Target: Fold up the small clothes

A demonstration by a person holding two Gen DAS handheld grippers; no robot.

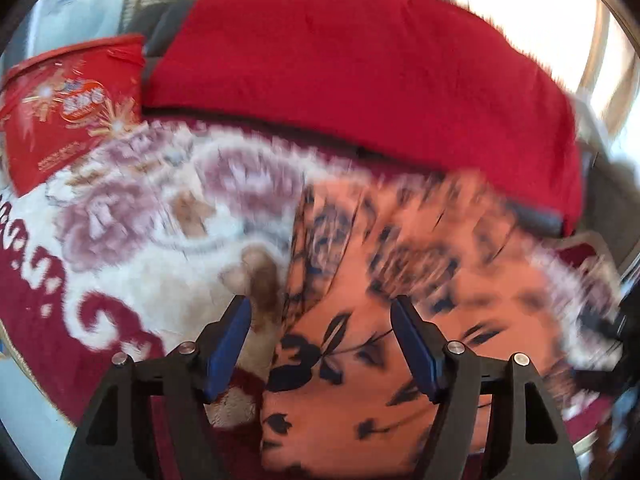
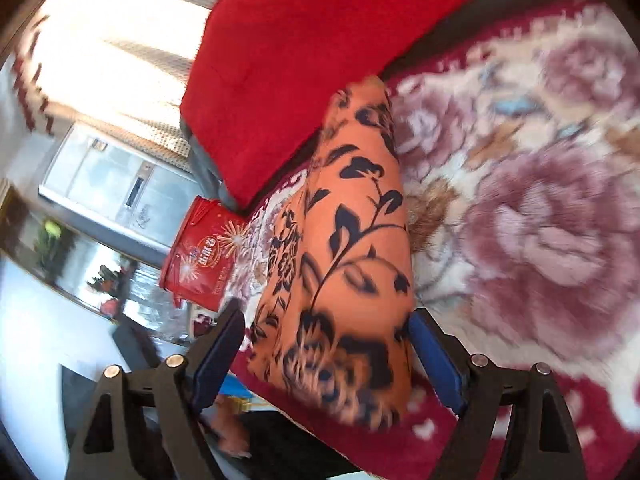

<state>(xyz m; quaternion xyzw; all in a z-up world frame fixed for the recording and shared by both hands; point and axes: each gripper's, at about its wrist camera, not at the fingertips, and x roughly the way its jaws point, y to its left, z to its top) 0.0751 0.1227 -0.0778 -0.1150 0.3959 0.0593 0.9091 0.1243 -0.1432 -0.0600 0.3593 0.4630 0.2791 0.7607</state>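
Note:
An orange cloth with a dark floral print [image 1: 384, 320] lies folded on a red and white flowered rug [image 1: 132, 216]. My left gripper [image 1: 320, 320] is open above the cloth's near left part, its fingers apart with nothing between them. In the right wrist view the same cloth [image 2: 344, 264] shows as a long folded strip. My right gripper [image 2: 328, 328] is open, its fingers standing on either side of the strip's near end without closing on it. Both views are blurred by motion.
A thick red blanket [image 1: 360, 68] lies along the rug's far side and also shows in the right wrist view [image 2: 304, 48]. A red printed tub [image 1: 68, 112] stands at the rug's edge, seen too in the right wrist view [image 2: 204, 256]. The rug [image 2: 540, 208] spreads to the right.

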